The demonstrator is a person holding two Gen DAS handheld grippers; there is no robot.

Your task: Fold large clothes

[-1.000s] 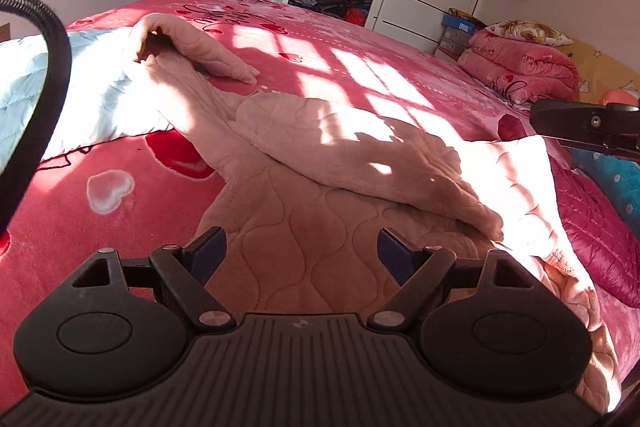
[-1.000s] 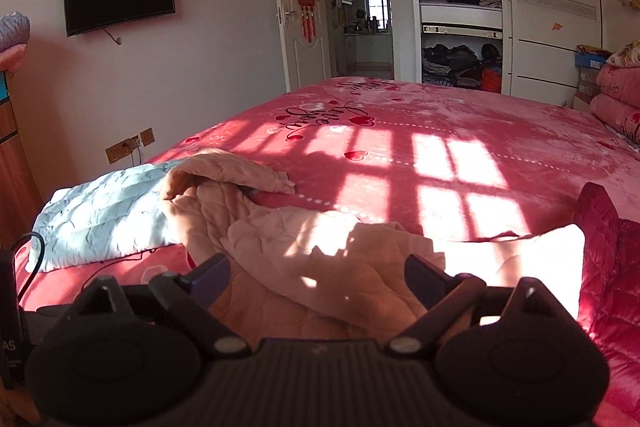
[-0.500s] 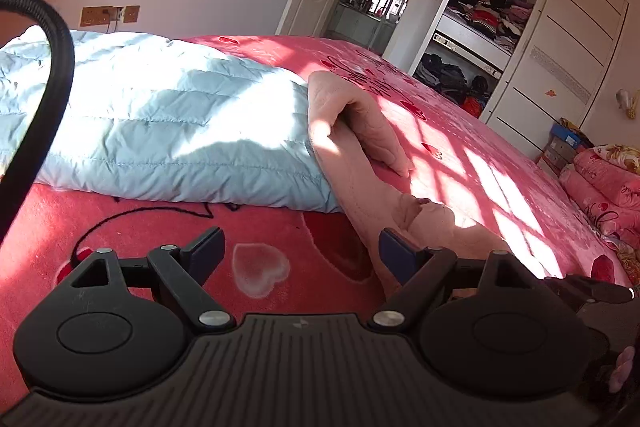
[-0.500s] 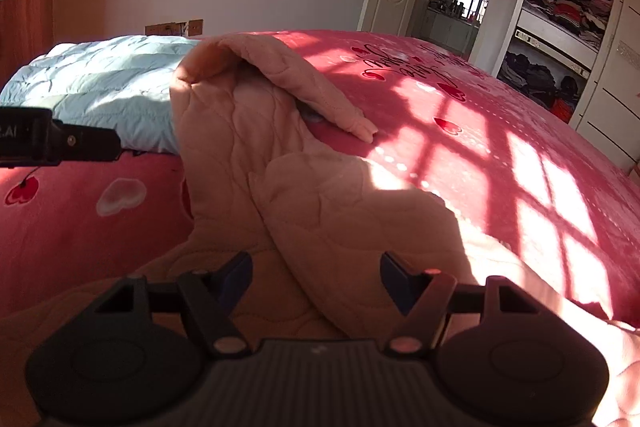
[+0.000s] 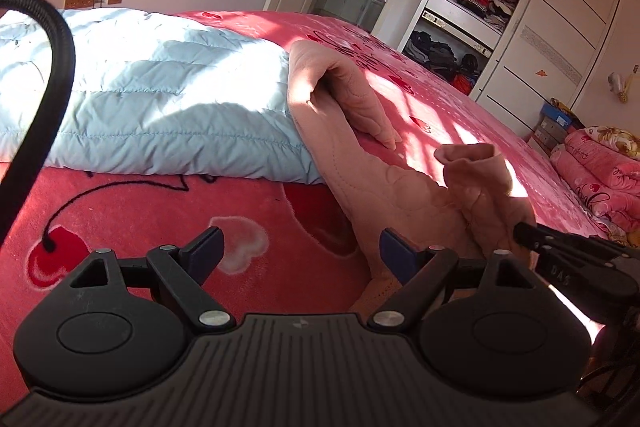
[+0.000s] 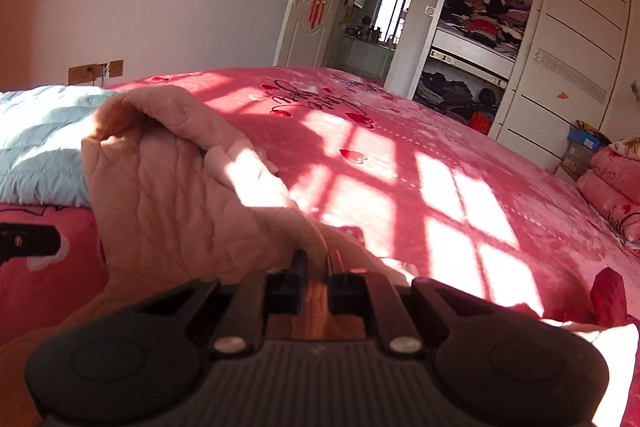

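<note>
A pink quilted garment (image 5: 384,179) lies crumpled on the red bed, one sleeve bent back near the far end. In the right wrist view the garment (image 6: 168,195) fills the near left. My right gripper (image 6: 317,273) is shut on a fold of the pink garment; it also shows in the left wrist view (image 5: 524,231), lifting the cloth into a peak. My left gripper (image 5: 302,253) is open and empty, low over the red blanket, with its right finger next to the garment's edge.
A light blue quilted jacket (image 5: 140,107) lies on the bed (image 6: 400,163) to the left, partly under the pink garment. Folded pink bedding (image 5: 600,167) is stacked at the right. An open wardrobe (image 6: 480,39) and a door stand beyond the bed.
My right gripper closed on a fold of the pink garment and raised it. My left gripper swung left from over the garment to the blanket beside it and stayed open.
</note>
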